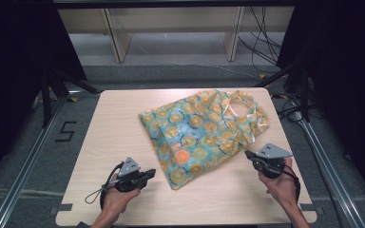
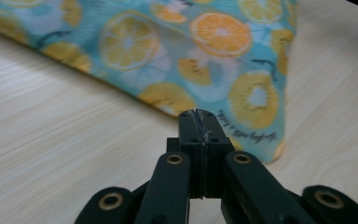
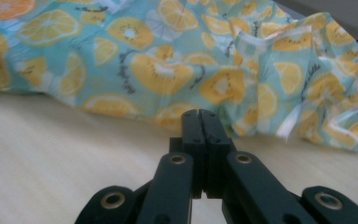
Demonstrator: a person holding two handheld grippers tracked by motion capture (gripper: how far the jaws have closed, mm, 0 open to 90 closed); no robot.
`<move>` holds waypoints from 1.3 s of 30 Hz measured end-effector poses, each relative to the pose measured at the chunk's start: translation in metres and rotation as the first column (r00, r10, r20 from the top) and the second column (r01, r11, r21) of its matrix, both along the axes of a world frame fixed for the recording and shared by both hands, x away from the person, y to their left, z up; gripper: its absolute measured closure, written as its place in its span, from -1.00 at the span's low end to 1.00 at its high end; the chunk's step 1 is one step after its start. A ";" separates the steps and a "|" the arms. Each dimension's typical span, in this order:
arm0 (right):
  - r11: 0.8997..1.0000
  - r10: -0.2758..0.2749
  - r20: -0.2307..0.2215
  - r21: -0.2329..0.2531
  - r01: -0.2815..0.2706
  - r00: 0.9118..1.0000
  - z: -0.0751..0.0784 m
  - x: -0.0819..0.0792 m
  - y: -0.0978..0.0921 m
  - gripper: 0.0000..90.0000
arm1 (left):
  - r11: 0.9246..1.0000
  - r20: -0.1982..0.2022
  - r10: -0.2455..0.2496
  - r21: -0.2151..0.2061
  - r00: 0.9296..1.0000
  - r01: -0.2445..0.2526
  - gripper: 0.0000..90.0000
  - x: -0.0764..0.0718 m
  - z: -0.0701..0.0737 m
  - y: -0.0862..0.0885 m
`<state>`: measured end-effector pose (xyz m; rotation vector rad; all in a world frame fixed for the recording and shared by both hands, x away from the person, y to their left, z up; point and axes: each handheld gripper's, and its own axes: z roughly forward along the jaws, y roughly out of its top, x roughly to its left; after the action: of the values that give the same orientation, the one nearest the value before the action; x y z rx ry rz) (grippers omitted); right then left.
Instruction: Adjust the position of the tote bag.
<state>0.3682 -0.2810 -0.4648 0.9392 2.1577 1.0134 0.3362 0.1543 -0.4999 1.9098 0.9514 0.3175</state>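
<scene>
High view: a pale wooden table fills the middle of the frame. A thin tote bag printed with orange and kiwi slices on turquoise lies flat and slanted across the centre and upper right, its handles and open mouth toward the upper right, its closed bottom corner toward the lower centre. The left gripper, held in a hand at lower left, points at that bottom corner and sits just beside it. The right gripper, held at lower right, points at the bag's near side edge, close but apart.

Left gripper view: the two black jaws are pressed together, holding nothing. The bag's bottom corner lies just beyond their tips, right of centre.

Right gripper view: the jaws are likewise pressed together and empty. The bag's rumpled edge lies just ahead, crumpled folds at the right of the frame.

Judgement: the step appears to be taking hold of the bag. Each pair of jaws should spread first, then slide low along the table to catch the thin fabric edge, pinching well in from the corner so it does not slip out.
</scene>
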 end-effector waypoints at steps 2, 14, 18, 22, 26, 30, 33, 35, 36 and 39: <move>1.000 -0.006 0.008 -0.011 0.006 1.000 0.001 0.016 0.005 1.00 | 1.000 -0.002 -0.023 0.002 1.000 0.023 0.99 0.003 -0.001 -0.009; 0.998 0.006 -0.032 -0.061 -0.008 0.999 -0.011 0.075 0.032 1.00 | 0.999 -0.044 -0.009 0.050 0.999 0.011 0.98 0.034 -0.019 -0.045; 0.994 0.036 -0.067 -0.103 -0.042 0.997 -0.020 0.086 0.043 1.00 | 0.998 -0.053 -0.003 0.059 0.999 0.006 0.98 0.039 -0.019 -0.051; 0.988 0.042 -0.153 -0.144 -0.065 0.987 -0.034 0.093 0.052 1.00 | 0.994 -0.061 0.012 0.110 0.998 -0.005 0.98 0.046 -0.017 -0.053; 0.984 0.078 -0.210 -0.143 -0.110 0.975 -0.040 0.092 0.056 1.00 | 0.990 -0.056 0.013 0.141 0.998 -0.005 0.98 0.054 -0.015 -0.050; 0.979 0.110 -0.209 -0.144 -0.142 0.972 -0.041 0.083 0.065 1.00 | 0.988 -0.056 0.011 0.152 0.998 -0.003 0.98 0.062 -0.014 -0.047; 0.973 0.151 -0.234 -0.139 -0.187 0.960 -0.040 0.064 0.080 1.00 | 0.981 -0.043 0.030 0.192 0.999 -0.021 0.98 0.073 -0.012 -0.043; 0.967 0.170 -0.241 -0.147 -0.209 0.956 -0.040 0.056 0.088 1.00 | 0.983 -0.054 0.039 0.183 0.998 -0.028 0.98 0.078 -0.013 -0.042; 0.967 0.170 -0.241 -0.147 -0.209 0.956 -0.040 0.056 0.088 1.00 | 0.979 -0.049 0.048 0.199 0.998 -0.037 0.98 0.082 -0.012 -0.040; 0.960 0.198 -0.225 -0.154 -0.235 0.954 -0.040 0.051 0.095 1.00 | 0.978 -0.066 0.064 0.201 0.996 -0.049 0.98 0.097 -0.011 -0.033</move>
<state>0.4187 -0.1857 -0.5047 0.7621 2.5251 0.8310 0.4335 0.1208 -0.5112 2.0910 1.0570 0.3918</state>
